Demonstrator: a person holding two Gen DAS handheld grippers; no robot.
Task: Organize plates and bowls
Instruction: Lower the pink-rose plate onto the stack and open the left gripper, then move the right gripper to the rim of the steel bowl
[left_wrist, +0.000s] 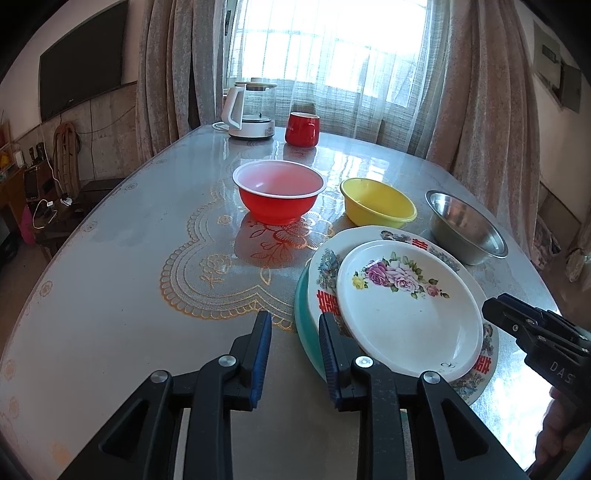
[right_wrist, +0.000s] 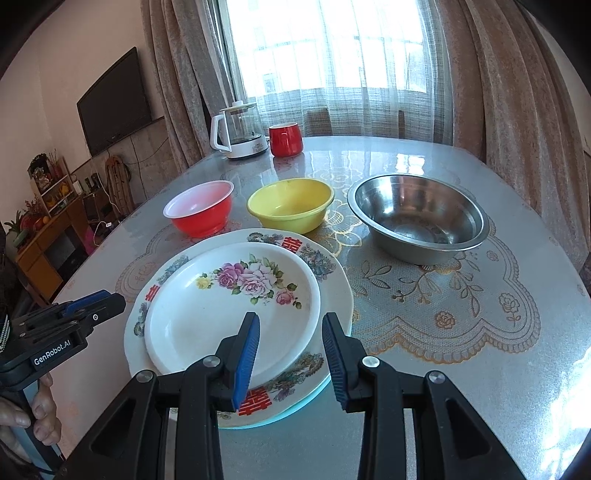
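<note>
The left claw (left_wrist: 293, 325) hangs low over the glossy worktop (left_wrist: 110, 295) with its jaws apart and nothing between them; its right blue pad (left_wrist: 327, 354) sits at the near-left edge of a stack of plates. The rose plate (left_wrist: 410, 310) lies on a larger patterned plate (left_wrist: 325, 273), which rests on a teal plate (left_wrist: 301, 321). Beyond stand a red bowl (left_wrist: 279, 195), a yellow bowl (left_wrist: 376, 201) and a steel bowl (left_wrist: 465, 225), apart in a row. A white kettle (left_wrist: 247, 110) and red mug (left_wrist: 302, 129) stand by the curtains. The right claw (left_wrist: 495, 310) enters from the right, just beside the stack.
</note>
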